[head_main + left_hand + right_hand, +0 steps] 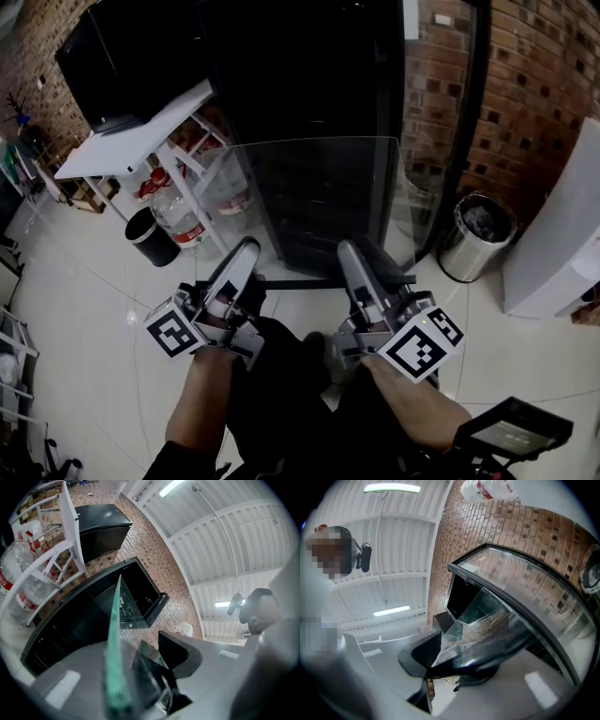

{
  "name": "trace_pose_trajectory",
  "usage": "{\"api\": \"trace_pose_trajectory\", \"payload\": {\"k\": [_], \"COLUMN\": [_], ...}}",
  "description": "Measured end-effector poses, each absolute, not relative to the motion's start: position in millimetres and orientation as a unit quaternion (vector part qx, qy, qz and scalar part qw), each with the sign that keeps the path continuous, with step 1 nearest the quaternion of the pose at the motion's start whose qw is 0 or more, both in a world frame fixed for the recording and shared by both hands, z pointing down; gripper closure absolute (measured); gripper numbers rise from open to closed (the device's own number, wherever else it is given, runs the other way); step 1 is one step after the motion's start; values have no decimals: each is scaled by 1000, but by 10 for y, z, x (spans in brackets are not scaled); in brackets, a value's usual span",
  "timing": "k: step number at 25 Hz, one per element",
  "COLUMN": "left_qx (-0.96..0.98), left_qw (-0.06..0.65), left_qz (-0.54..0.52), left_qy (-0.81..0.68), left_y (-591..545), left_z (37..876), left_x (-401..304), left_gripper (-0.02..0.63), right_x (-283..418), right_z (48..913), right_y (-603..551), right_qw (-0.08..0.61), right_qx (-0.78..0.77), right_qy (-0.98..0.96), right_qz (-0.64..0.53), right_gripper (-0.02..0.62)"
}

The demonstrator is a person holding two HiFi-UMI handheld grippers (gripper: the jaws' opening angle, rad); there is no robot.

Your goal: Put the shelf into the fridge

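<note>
I hold a clear glass shelf [309, 187] out in front of me by its near edge, one gripper at each side. The left gripper [246, 249] is shut on its left part and the right gripper [349, 251] on its right part. Just beyond the pane stands the tall black fridge [309, 75]. In the left gripper view the glass shelf [114, 634] runs edge-on, green, between the jaws of the left gripper [140, 656], toward the dark fridge opening [136, 588]. In the right gripper view the right gripper [454, 660] clamps the glass shelf [511, 606], with the fridge [461, 597] ahead.
A white table [141, 131] with water bottles [178, 220] under it stands to the left, next to a black bin [152, 236]. A steel bin [478, 234] and a white unit [562, 234] stand at the right by the brick wall [525, 84].
</note>
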State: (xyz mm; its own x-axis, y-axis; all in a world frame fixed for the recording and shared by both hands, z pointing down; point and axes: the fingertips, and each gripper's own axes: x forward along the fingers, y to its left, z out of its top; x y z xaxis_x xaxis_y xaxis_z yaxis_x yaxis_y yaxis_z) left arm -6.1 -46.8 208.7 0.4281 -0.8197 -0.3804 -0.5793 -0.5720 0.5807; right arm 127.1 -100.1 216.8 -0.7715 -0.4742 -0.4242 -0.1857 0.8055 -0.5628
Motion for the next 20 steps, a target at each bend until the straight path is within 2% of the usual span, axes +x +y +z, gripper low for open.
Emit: {"api": "trace_pose_trajectory", "payload": {"k": [5,10,20], "left_qx": [829,821,839], "left_qw": [174,204,225], "left_qz": [-326,-328,-308], "left_qy": [-420,-420,-388], "left_y": [-674,-835,-1131], "left_z": [2139,2348,2337], "left_x": [-333,-645,-988], "left_gripper": [531,531,532], "right_x": [989,714,410], "right_z": [2151,2370,2408], "right_y": [-1188,-1332,-1529], "right_qw": [284,266,288], "right_qx": [-170,-201,-241], "right_qy": [913,907,891], "right_qz": [-238,-256,-256], "right_gripper": [476,476,476]}}
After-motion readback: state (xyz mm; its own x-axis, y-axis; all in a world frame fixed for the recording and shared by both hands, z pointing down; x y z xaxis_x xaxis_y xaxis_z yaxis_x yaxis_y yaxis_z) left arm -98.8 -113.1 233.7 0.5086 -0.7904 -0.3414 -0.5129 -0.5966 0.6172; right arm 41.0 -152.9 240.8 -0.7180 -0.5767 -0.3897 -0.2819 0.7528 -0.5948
